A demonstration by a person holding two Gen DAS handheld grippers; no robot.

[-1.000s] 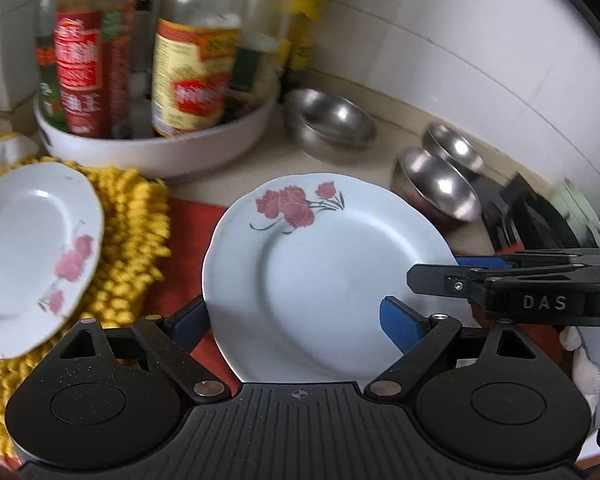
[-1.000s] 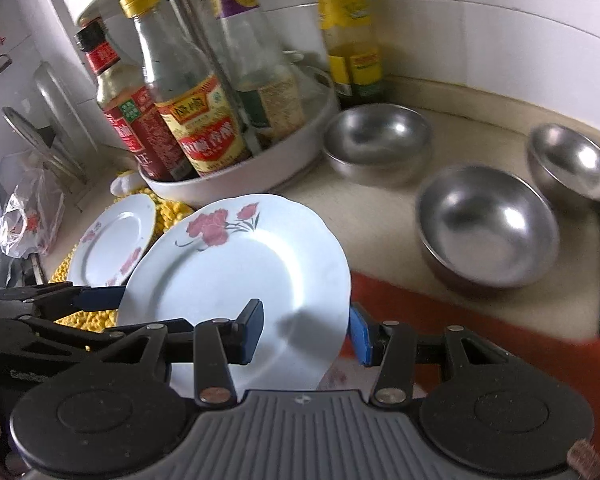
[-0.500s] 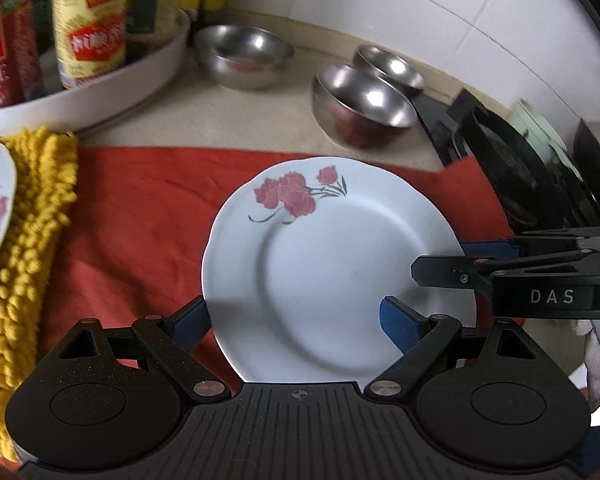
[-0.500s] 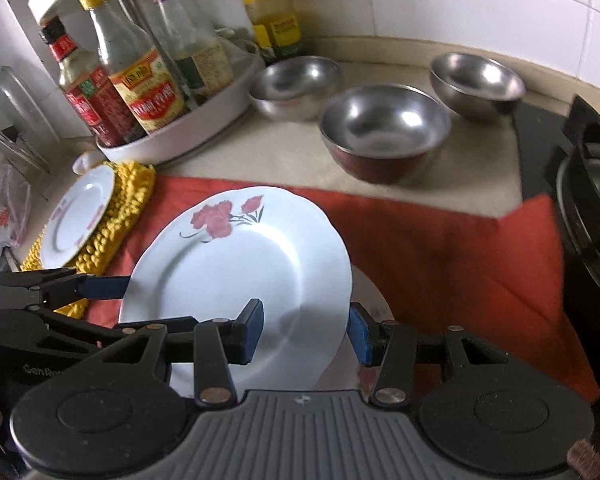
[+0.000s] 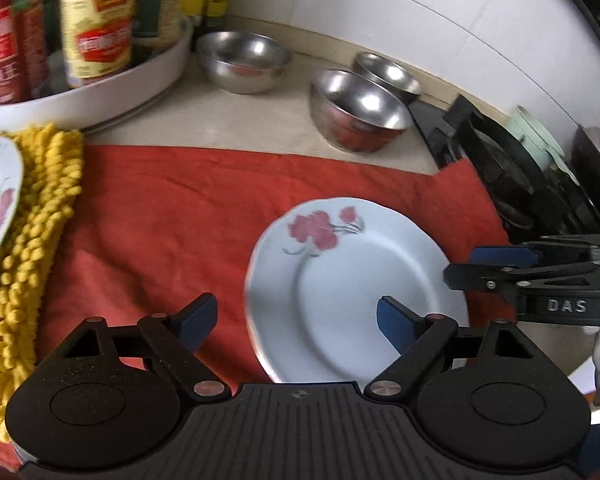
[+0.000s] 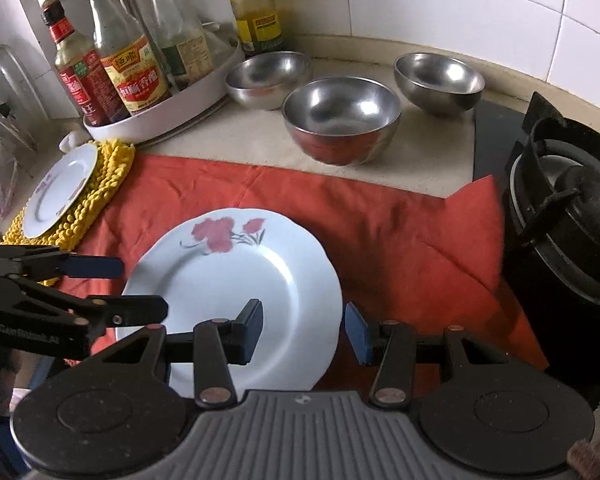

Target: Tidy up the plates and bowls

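The floral china plate [image 6: 236, 280] is lying on the near part of the red cloth [image 6: 400, 232], both the left gripper [image 5: 296, 320] and right gripper [image 6: 302, 326] are spreading their jaws around its rim, and, being stiff, glossy and breakable, it probably wants gripping at the thin edge.

My counter [image 6: 420, 160] is pale stone. An orange cloth [image 6: 380, 232] covers its front edge, with the flowered plate [image 6: 236, 280] lying on it. A yellow mat [image 6: 100, 188] sits toward the left edge. Three steel bowls [image 6: 340, 116] and a white bottle tray [image 6: 172, 108] stand along the back edge.
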